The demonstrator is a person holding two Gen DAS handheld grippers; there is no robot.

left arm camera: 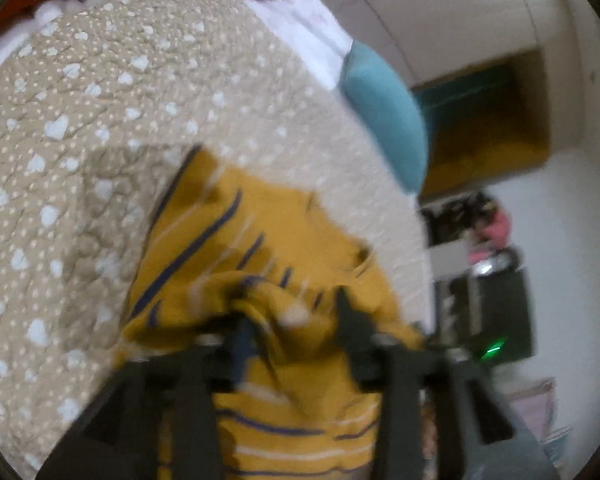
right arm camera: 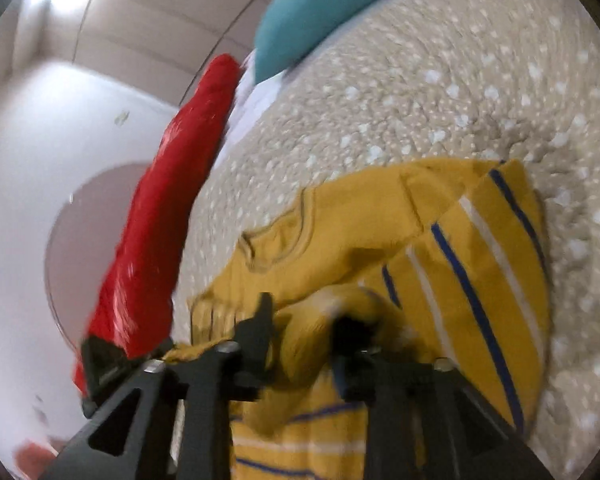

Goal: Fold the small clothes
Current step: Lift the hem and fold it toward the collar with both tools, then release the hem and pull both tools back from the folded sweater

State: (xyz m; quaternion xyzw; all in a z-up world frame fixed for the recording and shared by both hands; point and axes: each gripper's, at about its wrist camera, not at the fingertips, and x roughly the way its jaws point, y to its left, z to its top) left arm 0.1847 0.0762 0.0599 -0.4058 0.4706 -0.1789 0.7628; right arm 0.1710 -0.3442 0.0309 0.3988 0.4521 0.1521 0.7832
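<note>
Mustard-yellow striped shirt (left arm camera: 260, 240) lies on the beige dotted bedspread (left arm camera: 80, 140), below the teal pillow (left arm camera: 384, 120) and beside the red cloth (right arm camera: 164, 200). Left hand-held gripper (left arm camera: 290, 304) and right hand-held gripper (right arm camera: 304, 316) both stand apart, bunched shirt fabric lying between their fingers.

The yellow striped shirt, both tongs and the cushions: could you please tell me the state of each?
Yellow striped shirt: partly folded, bunched near the tongs, lying on the dotted bedspread.
Left tongs: open, shirt fabric between them.
Right tongs: open, fabric between them.
Teal cushion: resting on the bed.
Red cushion: at the bed's edge.
</note>
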